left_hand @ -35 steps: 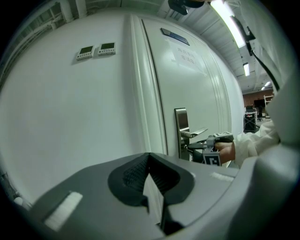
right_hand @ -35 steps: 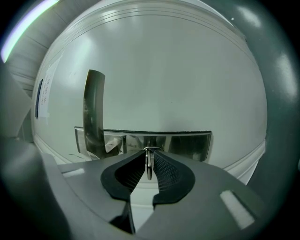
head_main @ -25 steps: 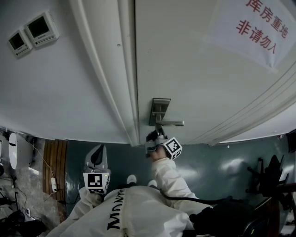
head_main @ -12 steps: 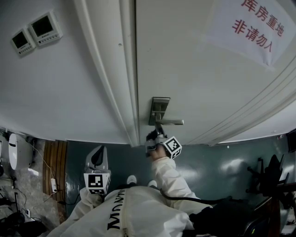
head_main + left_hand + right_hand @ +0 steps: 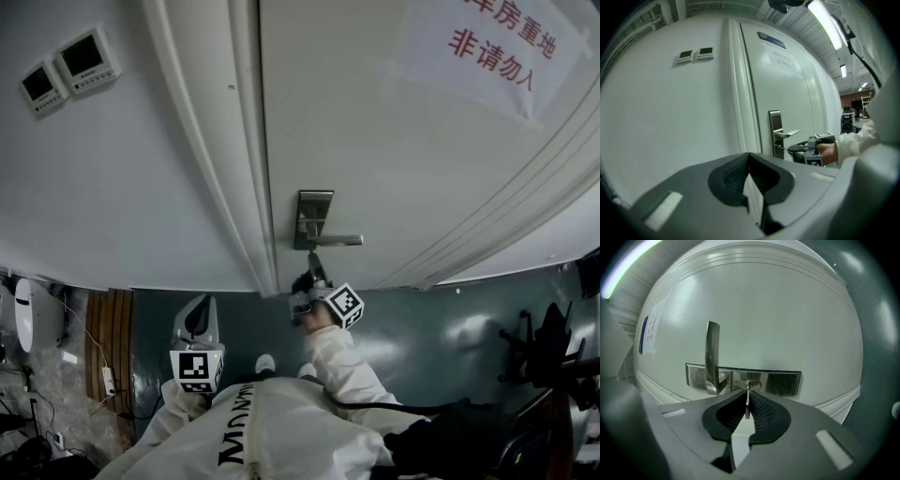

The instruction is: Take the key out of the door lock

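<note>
Right gripper (image 5: 747,405) points level at the door (image 5: 403,159), its fingers (image 5: 763,409) nearly together and pinching the key (image 5: 747,399) edge-on between the pads. The key's front end meets the keyhole (image 5: 752,385) in the steel lock plate (image 5: 783,383); can't tell how deep it sits. Lever handle (image 5: 712,345) is on the same plate, just beside the keyhole. Left gripper (image 5: 196,319) is held low, well apart from the door, fingers (image 5: 733,176) closed together with nothing between them. Paper sign (image 5: 492,52) with red print is high on the door
</note>
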The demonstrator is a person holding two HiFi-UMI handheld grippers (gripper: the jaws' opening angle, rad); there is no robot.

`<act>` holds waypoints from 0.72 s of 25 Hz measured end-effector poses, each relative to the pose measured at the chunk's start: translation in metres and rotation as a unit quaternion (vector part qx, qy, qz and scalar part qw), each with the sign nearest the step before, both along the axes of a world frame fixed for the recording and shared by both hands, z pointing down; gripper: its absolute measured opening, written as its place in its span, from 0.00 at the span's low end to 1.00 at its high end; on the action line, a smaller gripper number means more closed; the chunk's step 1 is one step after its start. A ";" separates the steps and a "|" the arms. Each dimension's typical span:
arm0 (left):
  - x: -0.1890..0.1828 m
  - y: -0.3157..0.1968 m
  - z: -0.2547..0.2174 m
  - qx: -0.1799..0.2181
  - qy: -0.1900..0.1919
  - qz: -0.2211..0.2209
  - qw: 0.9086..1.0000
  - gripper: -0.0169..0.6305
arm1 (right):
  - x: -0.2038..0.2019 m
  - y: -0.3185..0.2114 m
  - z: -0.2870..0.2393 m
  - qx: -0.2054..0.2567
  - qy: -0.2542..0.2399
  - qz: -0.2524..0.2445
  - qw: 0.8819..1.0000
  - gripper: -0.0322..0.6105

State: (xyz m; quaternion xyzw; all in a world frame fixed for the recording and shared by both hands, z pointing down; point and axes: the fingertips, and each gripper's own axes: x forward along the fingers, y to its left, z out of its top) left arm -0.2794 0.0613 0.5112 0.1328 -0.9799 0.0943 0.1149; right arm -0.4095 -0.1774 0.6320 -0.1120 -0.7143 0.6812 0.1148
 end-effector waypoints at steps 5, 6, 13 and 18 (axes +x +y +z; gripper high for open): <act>0.000 -0.008 0.000 0.002 -0.003 0.010 1.000 0.03 | 0.009 -0.002 -0.006 0.034 -0.011 -0.010 0.999 0.08; 0.000 -0.009 0.000 0.002 -0.003 0.011 1.000 0.03 | 0.011 -0.003 -0.007 0.046 -0.013 -0.012 0.999 0.08; -0.006 -0.017 -0.001 0.008 -0.005 0.018 1.000 0.03 | 0.022 -0.010 -0.028 0.161 -0.039 -0.031 0.986 0.08; -0.012 -0.025 -0.003 0.009 -0.006 0.025 1.000 0.03 | 0.036 -0.016 -0.042 0.283 -0.062 -0.051 0.956 0.08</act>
